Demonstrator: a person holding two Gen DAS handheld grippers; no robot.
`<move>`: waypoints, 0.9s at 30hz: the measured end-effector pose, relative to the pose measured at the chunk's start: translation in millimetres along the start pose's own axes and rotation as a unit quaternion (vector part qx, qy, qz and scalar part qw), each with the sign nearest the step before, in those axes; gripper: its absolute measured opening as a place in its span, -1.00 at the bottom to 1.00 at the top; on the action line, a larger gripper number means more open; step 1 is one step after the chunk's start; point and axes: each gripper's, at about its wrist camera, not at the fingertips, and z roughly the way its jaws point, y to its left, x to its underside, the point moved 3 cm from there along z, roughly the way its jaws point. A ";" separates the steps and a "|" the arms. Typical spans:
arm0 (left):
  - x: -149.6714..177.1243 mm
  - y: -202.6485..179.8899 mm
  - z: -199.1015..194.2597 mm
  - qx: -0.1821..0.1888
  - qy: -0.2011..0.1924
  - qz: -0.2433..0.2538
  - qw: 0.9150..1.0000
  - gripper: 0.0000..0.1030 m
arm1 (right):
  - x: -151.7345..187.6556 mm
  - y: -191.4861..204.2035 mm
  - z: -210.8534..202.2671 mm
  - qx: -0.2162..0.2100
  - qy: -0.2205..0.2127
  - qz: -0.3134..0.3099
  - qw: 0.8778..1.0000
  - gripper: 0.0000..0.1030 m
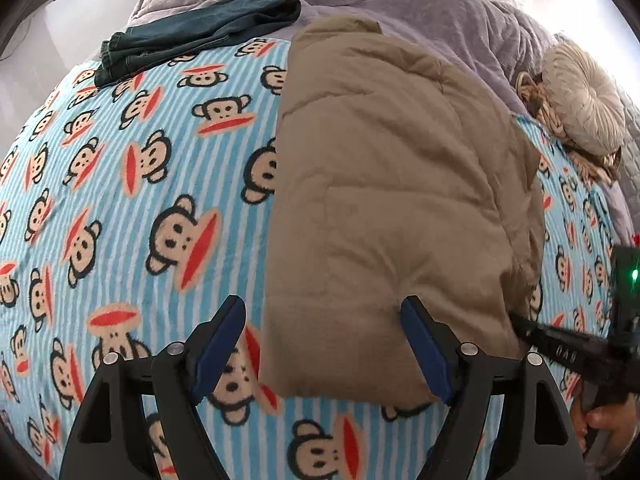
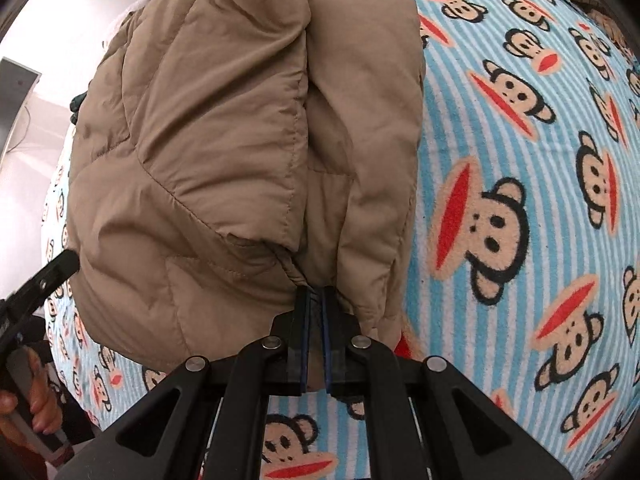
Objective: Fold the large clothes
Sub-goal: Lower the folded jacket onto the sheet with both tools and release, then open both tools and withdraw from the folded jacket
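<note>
A folded tan padded jacket lies on a blue-striped monkey-print blanket spread over a bed, its long axis running from the near edge, where both grippers work, toward the far edge and a rumpled lilac duvet. The left gripper points steeply down at the jacket's near left corner, its blue-padded fingers spread wide, one over bare blanket, the other pressing into the jacket's surface; nothing is clamped between them. The right gripper has its fingers nearly together, pinching the jacket's near hem at the seam between two folded layers. Folded dark jeans rest near the far left corner; a round cream cushion sits at the right edge.
</note>
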 end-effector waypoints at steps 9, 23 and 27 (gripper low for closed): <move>12.9 -0.9 11.0 -0.006 0.013 0.006 1.000 0.57 | 7.8 24.7 -9.3 0.024 0.003 0.004 1.000 -0.83; 15.0 -0.9 -0.8 -0.007 0.017 0.002 1.000 0.57 | 34.3 21.0 -54.6 0.027 0.002 0.018 0.999 -0.79; 18.8 -3.2 -12.5 -0.009 0.023 0.007 1.000 0.57 | 41.0 16.0 -63.9 0.025 0.009 0.021 0.999 -0.79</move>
